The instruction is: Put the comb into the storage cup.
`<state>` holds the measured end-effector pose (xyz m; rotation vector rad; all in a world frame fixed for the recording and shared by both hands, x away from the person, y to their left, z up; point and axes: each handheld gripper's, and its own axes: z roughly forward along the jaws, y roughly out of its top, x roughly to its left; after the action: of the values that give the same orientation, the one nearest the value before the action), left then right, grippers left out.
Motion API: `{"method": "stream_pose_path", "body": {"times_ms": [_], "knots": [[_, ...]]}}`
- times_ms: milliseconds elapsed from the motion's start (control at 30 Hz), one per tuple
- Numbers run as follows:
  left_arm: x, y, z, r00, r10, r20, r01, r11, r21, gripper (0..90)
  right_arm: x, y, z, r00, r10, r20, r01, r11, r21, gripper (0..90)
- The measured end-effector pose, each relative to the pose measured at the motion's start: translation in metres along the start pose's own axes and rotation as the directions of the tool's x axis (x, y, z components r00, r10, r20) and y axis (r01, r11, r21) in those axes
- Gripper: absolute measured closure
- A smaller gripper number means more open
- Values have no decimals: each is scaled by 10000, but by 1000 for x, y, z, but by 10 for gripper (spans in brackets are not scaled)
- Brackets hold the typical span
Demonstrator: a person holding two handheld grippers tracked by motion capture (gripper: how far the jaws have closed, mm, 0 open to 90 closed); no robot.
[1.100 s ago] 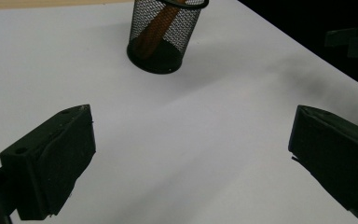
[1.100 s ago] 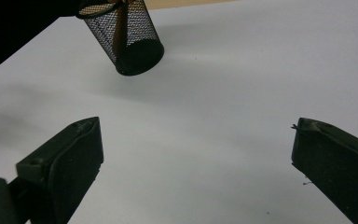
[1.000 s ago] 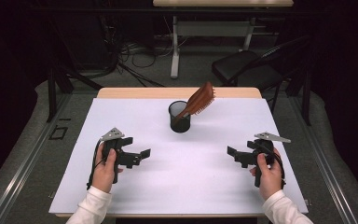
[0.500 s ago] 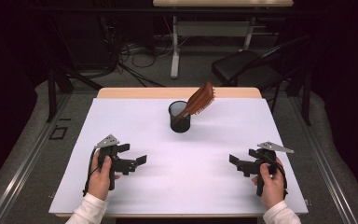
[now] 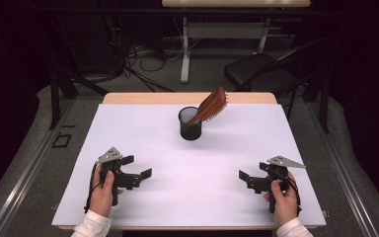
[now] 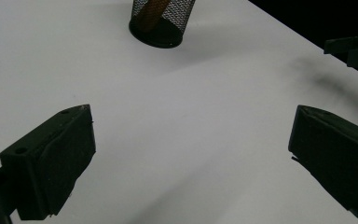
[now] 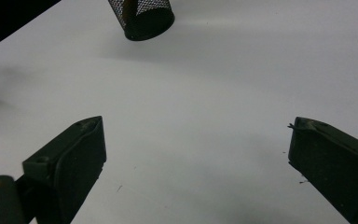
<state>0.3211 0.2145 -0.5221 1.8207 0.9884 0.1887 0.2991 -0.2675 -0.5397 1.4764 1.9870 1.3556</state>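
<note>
A black mesh cup point(image 5: 190, 124) stands at the back middle of the white table point(image 5: 197, 197). A brown hairbrush point(image 5: 211, 106) rests in it handle down, its head leaning to the right over the rim. My left gripper point(image 5: 137, 166) is open near the front left, pointing right, with nothing between its jaws. My right gripper point(image 5: 253, 171) is open near the front right, pointing left, also holding nothing. In the left gripper view the cup point(image 6: 161, 21) is far ahead of the open left gripper point(image 6: 191, 154). The right gripper view shows the cup point(image 7: 144, 18) beyond the open right gripper point(image 7: 196, 135).
The other gripper point(image 6: 354, 49) appears at the right edge of the left gripper view. Behind the table are a black chair point(image 5: 261, 74), a desk leg point(image 5: 185, 54) and cables on the floor. White tabletop lies between the grippers and the cup.
Both hands have drawn back toward the table's front edge, away from the cup. Both grippers stay open. The cup and hairbrush have not moved.
</note>
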Motion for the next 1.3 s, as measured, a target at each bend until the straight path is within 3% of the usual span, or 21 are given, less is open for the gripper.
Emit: {"method": "stream_pose_path", "body": {"times_ms": [267, 467, 1300], "knots": [[1, -6, 0, 9998, 217, -35, -217, 9997, 56, 6, 5, -4, 1, 9992, -396, -19, 396, 9991, -142, 37], [0, -8, 1, 9992, 387, -70, -387, 9992, 79, 6, 4, -8, 2, 9993, -352, -98, 352, 9994, 26, 38], [3, -13, 3, 9994, 333, -29, -333, 9994, -38, 6, 4, -12, 5, 9985, -521, -167, 523, 9986, 109, 47]]}}
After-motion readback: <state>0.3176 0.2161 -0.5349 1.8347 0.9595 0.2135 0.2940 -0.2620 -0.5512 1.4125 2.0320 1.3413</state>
